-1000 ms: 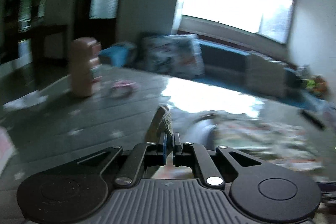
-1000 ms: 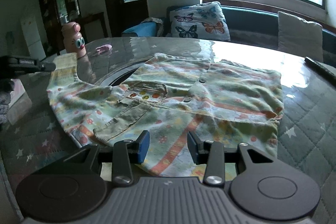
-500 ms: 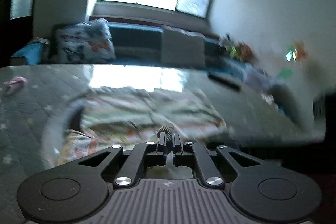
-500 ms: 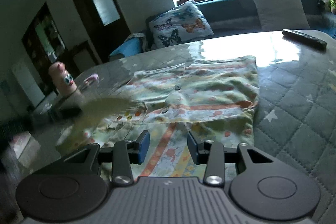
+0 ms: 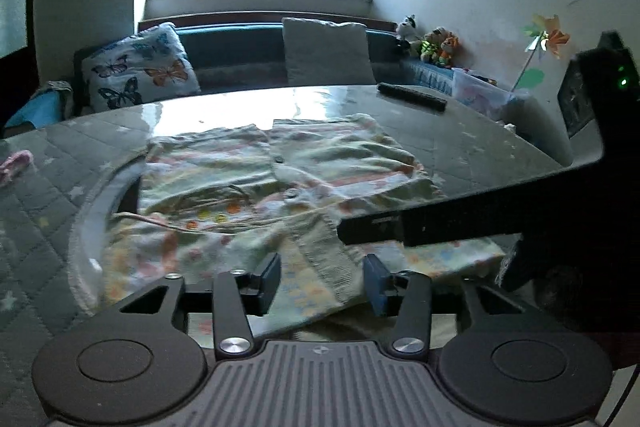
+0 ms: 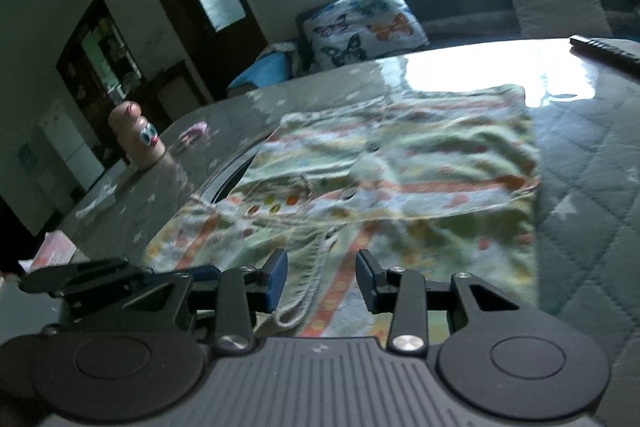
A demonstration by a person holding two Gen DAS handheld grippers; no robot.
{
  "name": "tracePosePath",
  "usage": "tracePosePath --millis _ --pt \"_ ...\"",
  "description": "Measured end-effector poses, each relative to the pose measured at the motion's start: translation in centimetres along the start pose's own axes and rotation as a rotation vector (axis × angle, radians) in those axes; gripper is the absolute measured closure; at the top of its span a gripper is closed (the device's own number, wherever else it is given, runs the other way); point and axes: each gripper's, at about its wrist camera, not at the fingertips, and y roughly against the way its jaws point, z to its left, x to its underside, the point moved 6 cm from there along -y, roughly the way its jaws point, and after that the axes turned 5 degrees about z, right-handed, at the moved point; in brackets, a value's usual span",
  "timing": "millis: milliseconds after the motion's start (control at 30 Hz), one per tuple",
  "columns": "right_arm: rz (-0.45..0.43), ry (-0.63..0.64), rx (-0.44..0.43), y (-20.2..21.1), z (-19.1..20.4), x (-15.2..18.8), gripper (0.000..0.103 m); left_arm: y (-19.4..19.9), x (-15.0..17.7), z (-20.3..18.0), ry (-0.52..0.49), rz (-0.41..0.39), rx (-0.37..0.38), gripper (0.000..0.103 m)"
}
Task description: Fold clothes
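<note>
Both tongs apart, L [image 5: 322, 277] just opening over shirt [image 5: 280, 163]

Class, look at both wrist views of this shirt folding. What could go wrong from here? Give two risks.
1. The left gripper has just been opening around the sleeve cuff, which lies loosely across the shirt; it may slide off, undoing the fold.
2. The right gripper is very near the left one, so they could collide or snag the fabric.
</note>
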Motion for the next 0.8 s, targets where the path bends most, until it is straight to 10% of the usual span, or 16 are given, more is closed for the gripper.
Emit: tracePosePath --millis 400,533,800 --pt "0.059 0.032 0.053 -1.9 1.7 0.9 0.078 3.5 1.4 7.6 0.098 -0.055 -0.189 0.023" --pt "0.056 0.038 0.065 -1.8 2.1 0.6 0.094 3.7 2.9 9.5 0.127 -0.023 -0.242 0.021" --pt "-0.039 0.077 0.062 1.1 3.7 -1.9 0.095 3.2 5.0 9.4 0.060 0.012 -0.274 0.021"
